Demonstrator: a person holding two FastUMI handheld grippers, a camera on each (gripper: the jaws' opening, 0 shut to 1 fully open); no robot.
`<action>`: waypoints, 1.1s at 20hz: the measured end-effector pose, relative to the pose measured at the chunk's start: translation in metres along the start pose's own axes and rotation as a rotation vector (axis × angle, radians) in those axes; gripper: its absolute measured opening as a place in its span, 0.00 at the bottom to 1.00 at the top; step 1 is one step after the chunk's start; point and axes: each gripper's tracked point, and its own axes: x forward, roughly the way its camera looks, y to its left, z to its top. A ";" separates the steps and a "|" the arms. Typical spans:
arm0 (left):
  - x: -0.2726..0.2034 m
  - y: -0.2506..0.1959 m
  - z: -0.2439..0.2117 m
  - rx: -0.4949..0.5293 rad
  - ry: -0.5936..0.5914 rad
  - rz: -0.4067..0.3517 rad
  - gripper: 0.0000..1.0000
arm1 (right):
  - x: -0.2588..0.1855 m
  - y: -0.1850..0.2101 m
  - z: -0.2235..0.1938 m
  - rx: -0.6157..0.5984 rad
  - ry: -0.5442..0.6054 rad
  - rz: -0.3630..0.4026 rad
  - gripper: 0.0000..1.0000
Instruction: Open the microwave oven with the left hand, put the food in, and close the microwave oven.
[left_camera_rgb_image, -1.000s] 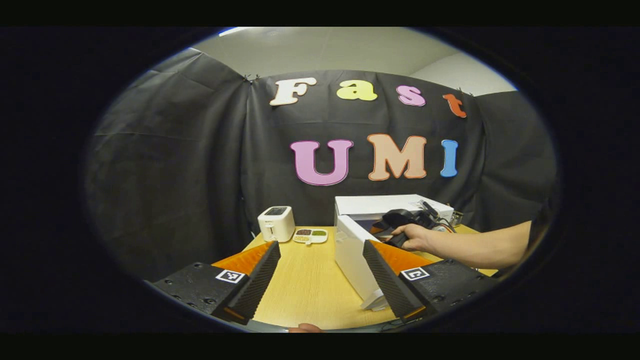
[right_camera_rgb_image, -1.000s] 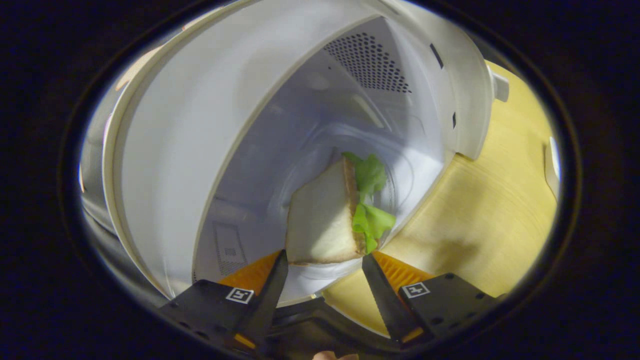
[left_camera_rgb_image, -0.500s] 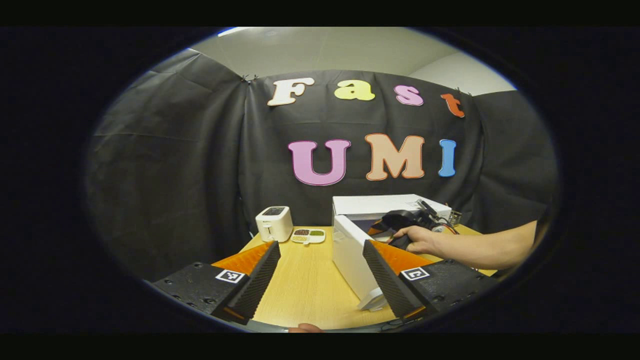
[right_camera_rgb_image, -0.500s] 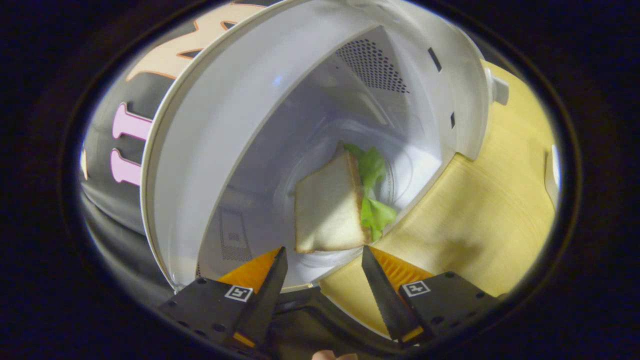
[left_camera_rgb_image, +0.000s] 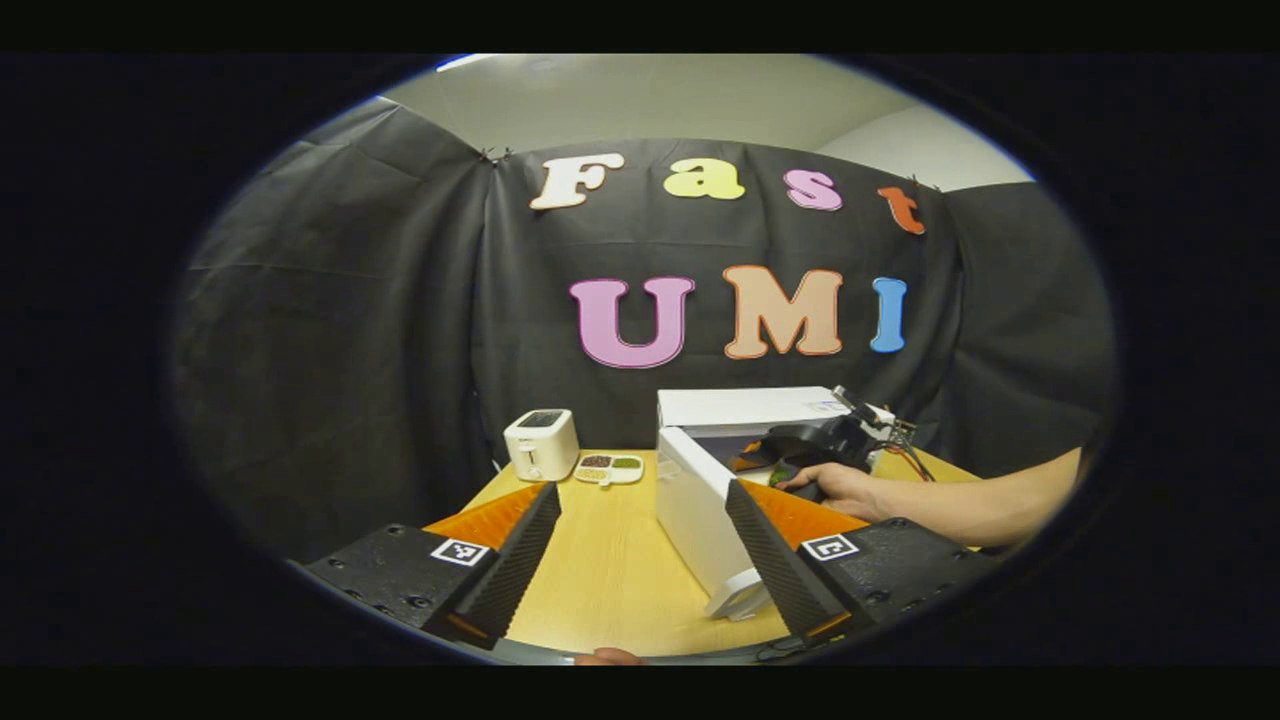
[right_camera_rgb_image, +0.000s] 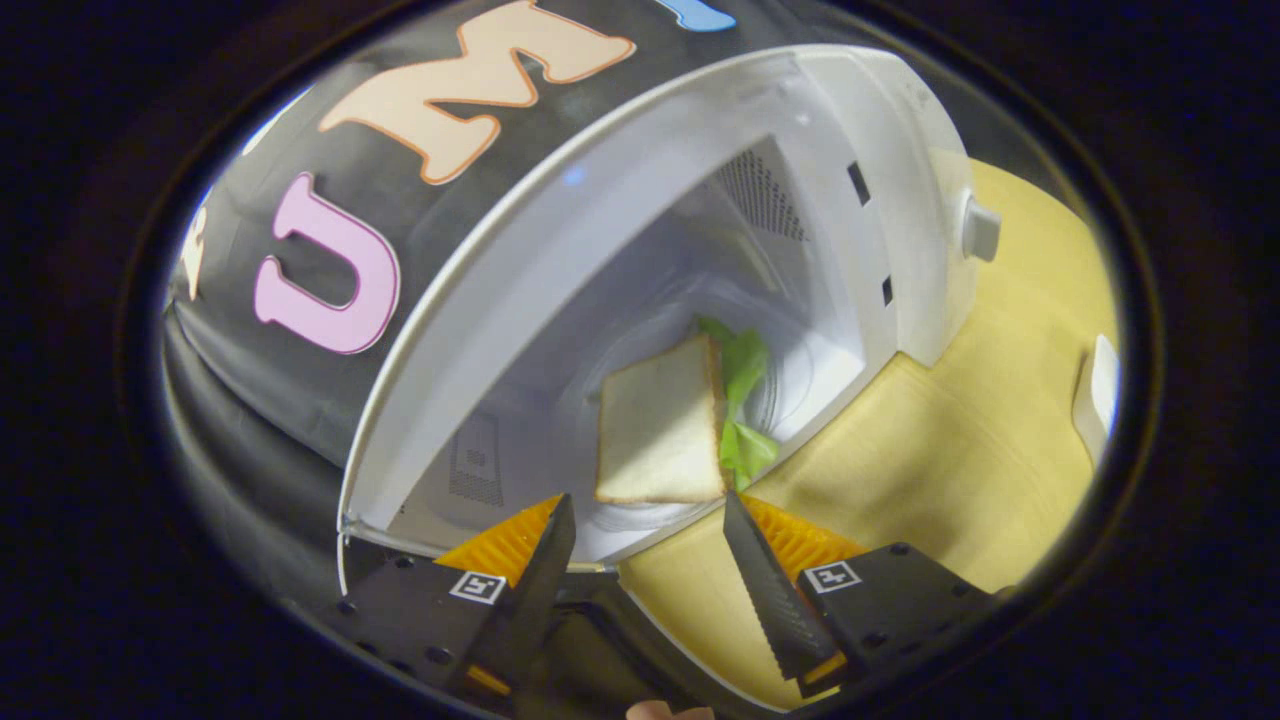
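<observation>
Left gripper view first: the left gripper (left_camera_rgb_image: 640, 545) hangs over the near end of the wooden table (left_camera_rgb_image: 610, 570), fingers spread wide and holding nothing. Just ahead and to its right, the microwave oven (left_camera_rgb_image: 745, 410) stands with its door (left_camera_rgb_image: 695, 515) swung open toward the camera. Beyond the door, a person's hand (left_camera_rgb_image: 845, 488) holds the other gripper at the oven's mouth. At the far end of the table sit one small white toaster (left_camera_rgb_image: 541, 444) and one divided dish (left_camera_rgb_image: 608, 468).

Judging from this, the closing step falls to the left gripper. It would do well to wait until the other hand is clear of the opening, then press on the door's outer face near its free edge and push steadily until it latches.

Right gripper view: the right gripper (right_camera_rgb_image: 645, 545) has its fingers spread apart, gripping nothing. One sandwich (right_camera_rgb_image: 672, 418), with green lettuce at its edge, lies on the oven's round turntable (right_camera_rgb_image: 640, 515), apart from the fingertips. One knob (right_camera_rgb_image: 980, 230) shows on the oven's front panel.

The right gripper should draw straight back, level, so that it does not catch the sandwich or the door frame.

Counted: two grippers, one oven, one sandwich.
</observation>
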 end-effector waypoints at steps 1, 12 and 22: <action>0.000 0.003 0.002 0.012 -0.006 0.005 1.00 | -0.008 -0.001 0.005 -0.019 -0.026 0.009 0.92; 0.002 -0.001 -0.010 0.080 -0.012 -0.032 0.89 | -0.131 0.015 0.086 -0.474 -0.453 0.157 0.91; 0.019 -0.023 -0.068 0.075 0.112 -0.075 0.01 | -0.245 0.031 0.125 -0.749 -0.687 0.212 0.91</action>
